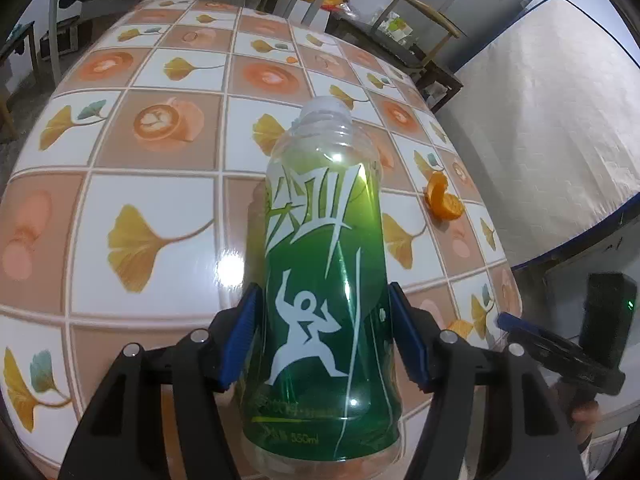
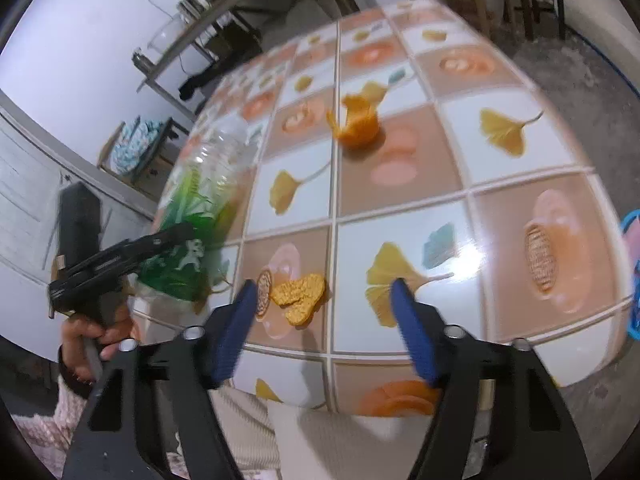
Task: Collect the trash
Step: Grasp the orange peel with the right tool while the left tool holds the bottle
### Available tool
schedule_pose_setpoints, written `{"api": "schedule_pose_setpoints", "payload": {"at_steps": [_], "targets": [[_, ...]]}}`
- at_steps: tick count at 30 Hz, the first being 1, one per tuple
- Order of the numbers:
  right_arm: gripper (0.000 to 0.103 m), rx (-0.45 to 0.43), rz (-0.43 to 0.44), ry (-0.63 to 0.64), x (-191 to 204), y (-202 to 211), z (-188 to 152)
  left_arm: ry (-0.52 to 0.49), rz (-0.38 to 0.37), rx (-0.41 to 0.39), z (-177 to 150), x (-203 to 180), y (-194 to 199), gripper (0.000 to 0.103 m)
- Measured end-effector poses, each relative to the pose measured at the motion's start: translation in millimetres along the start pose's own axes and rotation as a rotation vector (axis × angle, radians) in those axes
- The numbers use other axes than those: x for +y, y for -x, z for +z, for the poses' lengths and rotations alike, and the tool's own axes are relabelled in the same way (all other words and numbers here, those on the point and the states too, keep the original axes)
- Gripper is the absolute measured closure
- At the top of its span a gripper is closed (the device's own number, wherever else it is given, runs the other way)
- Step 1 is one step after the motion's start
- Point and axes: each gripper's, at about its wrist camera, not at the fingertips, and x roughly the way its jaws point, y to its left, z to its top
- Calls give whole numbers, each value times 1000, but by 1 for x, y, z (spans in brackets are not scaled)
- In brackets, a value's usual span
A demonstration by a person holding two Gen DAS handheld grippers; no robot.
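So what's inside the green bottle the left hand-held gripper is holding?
The green bottle looks empty: its clear neck shows the tablecloth through it, with no liquid visible. The green label hides most of the body, so residue there can't be ruled out.

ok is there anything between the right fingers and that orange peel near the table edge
Nothing visible. The right gripper is open and empty, and the near orange peel lies on bare tablecloth just ahead of its left finger. The green bottle, held by the left gripper, is off to the side.
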Motion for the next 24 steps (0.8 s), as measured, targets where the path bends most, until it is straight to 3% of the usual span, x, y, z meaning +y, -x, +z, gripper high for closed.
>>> {"api": "schedule_pose_setpoints", "payload": {"at_steps": [7, 14, 19, 24], "targets": [[61, 15, -76, 55, 14, -21, -2, 27, -36, -3, -10, 8, 0, 39], [99, 39, -147, 131, 29, -32, -5, -23, -9, -1, -13, 3, -4, 38], [102, 34, -148, 141, 32, -27, -2, -31, -7, -4, -13, 3, -5, 38], [102, -60, -158, 146, 35, -7, 27, -29, -11, -4, -12, 3, -5, 38]]}}
